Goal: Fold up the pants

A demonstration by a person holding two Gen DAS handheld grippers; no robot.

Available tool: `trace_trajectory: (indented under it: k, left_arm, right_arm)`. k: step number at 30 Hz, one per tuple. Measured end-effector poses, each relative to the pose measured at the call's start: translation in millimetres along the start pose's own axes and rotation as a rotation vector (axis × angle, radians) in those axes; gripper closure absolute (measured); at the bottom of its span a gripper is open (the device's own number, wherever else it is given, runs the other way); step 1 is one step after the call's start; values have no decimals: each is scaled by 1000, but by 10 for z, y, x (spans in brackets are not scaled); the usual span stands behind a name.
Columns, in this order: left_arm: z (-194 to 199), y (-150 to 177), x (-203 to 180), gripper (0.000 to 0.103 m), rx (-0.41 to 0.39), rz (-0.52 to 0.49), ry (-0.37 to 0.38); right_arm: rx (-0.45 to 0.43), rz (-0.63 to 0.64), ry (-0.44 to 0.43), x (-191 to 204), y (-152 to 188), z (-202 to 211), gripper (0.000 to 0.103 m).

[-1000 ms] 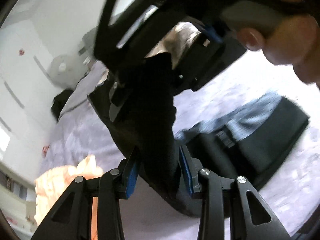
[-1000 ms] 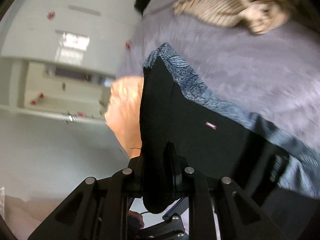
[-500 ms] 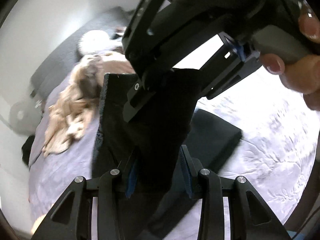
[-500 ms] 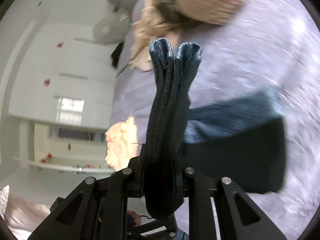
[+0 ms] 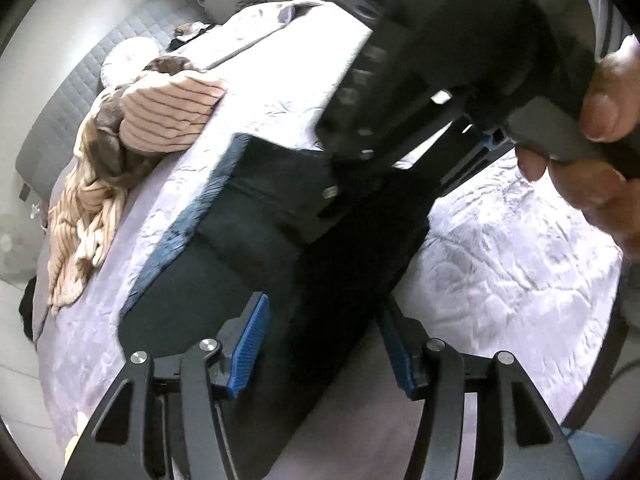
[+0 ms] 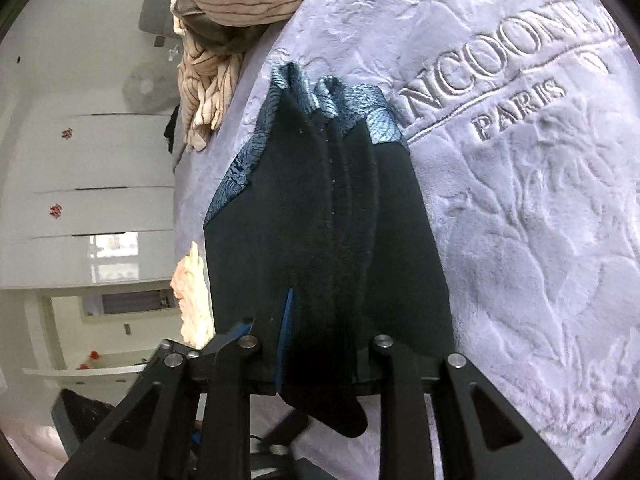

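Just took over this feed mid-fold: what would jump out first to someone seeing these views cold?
The dark pants with a blue patterned band dominate both views, draped over the lavender bedspread and running between both tongs. In the left wrist view, the right tongs and the person's hand loom close at the top right. A striped beige blanket lies bunched beyond the pants.
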State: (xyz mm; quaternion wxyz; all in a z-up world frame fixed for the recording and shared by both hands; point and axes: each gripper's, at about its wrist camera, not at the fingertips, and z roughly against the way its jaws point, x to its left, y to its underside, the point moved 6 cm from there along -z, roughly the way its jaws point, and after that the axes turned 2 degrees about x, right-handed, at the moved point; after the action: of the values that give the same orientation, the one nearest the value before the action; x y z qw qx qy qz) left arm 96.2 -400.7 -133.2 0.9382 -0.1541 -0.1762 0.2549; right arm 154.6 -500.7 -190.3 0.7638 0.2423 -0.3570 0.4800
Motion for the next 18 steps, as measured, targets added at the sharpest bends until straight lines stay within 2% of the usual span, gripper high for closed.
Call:
trace_trajectory:
  k: [1,2,3,8,14,16,18]
  left_arm:
    - [39,41,23,43,0,12,11]
    - [90,76,93,32,2,31,10]
    - [144,115,192,28,0,61,-6]
    - [215,325,716,27,42,214,-32]
    - [60,640,1138,27,174,406,1]
    - [55,724,1217,27,188,453,5]
    - [13,821,1310,27,210,517,24]
  right_arm:
    - [0,5,10,45,19,2,76]
    - [-1,11,27,73,31,17,73]
    - [-3,20,55,96,48,39,72]
    - [-27,38,156,163,64,16,68]
    - [-54,66,299,129,134,73,68]
    - [-57,74,341,141,142,73,66]
    - [-56,83,401,109,162,81,59]
